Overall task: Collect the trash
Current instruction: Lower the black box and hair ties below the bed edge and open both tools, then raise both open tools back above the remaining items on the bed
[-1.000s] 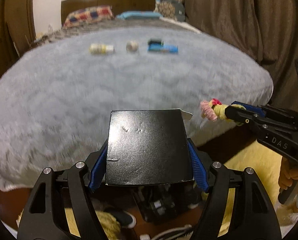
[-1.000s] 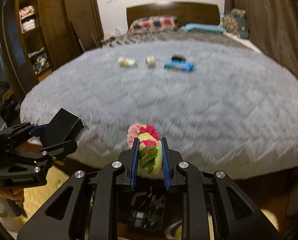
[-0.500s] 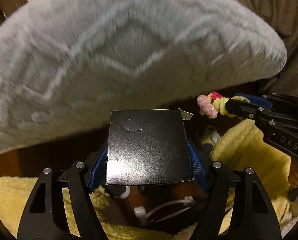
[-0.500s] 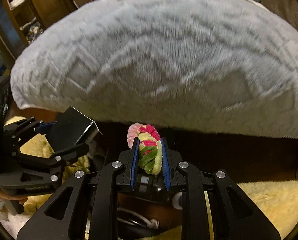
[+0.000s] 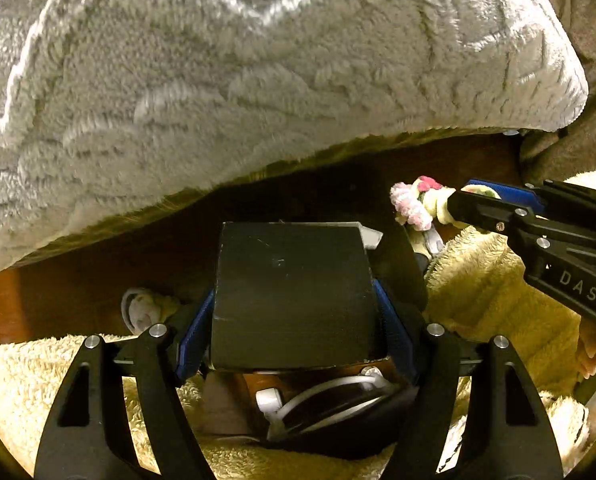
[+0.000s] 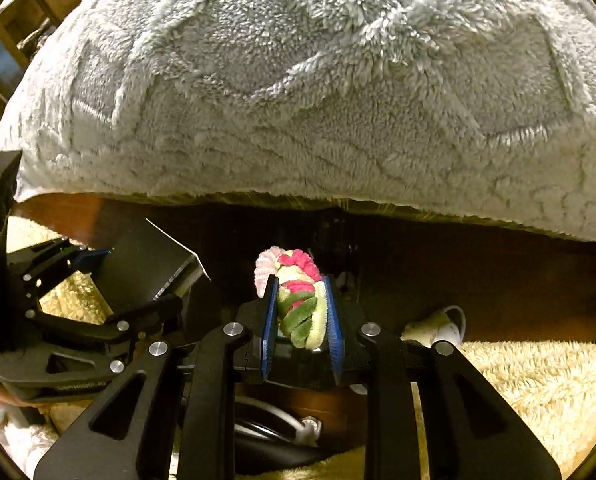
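Left tool: clamps the matte black cardboard box by its sides, jaws just eased slightly.
Right tool: narrow, pinching the pink-green-cream fuzzy braided ring, at 2 o'clock of the box, both likely carried off the grey plush bed blanket for dumping below.

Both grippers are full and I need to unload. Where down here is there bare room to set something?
Free: the yellow fleece rug right of the right gripper, and the grey blanket on top. Crowded: the dark bin of white cables beneath the black box.
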`<act>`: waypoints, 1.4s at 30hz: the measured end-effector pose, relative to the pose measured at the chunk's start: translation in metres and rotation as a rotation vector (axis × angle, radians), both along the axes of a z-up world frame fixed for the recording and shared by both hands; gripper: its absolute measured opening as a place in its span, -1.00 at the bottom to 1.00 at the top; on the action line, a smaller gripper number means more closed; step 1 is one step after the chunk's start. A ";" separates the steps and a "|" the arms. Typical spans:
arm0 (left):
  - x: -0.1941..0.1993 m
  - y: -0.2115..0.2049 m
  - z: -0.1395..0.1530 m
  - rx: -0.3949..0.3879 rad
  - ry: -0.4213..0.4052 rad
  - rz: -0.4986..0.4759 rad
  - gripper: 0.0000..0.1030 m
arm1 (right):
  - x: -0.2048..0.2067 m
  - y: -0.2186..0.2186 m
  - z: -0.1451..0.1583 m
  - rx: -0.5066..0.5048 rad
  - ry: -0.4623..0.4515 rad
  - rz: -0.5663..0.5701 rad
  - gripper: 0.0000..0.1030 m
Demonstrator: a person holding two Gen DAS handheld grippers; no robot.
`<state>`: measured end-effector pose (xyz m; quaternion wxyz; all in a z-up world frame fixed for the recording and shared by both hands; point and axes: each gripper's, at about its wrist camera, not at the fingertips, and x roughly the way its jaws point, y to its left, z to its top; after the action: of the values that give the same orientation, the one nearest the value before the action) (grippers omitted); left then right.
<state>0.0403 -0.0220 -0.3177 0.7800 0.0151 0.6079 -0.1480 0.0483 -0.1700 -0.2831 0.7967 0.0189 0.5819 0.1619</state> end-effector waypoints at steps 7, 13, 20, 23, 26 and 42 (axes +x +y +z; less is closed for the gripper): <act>0.003 -0.002 0.011 0.017 -0.030 0.006 0.55 | 0.010 -0.025 0.013 0.025 -0.016 -0.029 0.00; 0.003 0.000 0.043 0.038 -0.111 0.006 0.60 | 0.016 -0.045 0.041 0.015 -0.078 -0.085 0.32; 0.004 0.007 0.096 0.031 -0.236 0.035 0.68 | 0.017 -0.073 0.090 0.058 -0.186 -0.150 0.67; 0.009 0.014 0.120 0.015 -0.285 0.049 0.72 | 0.018 -0.082 0.112 0.060 -0.237 -0.159 0.67; 0.016 0.019 0.137 0.019 -0.322 0.058 0.75 | 0.024 -0.094 0.135 0.053 -0.297 -0.178 0.77; 0.115 0.042 0.200 0.073 -0.467 0.141 0.76 | 0.119 -0.075 0.172 -0.043 -0.417 -0.181 0.80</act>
<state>0.1555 0.0204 -0.1180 0.9066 0.0345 0.4158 -0.0637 0.1671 -0.2453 -0.1116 0.9113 0.0201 0.4039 0.0776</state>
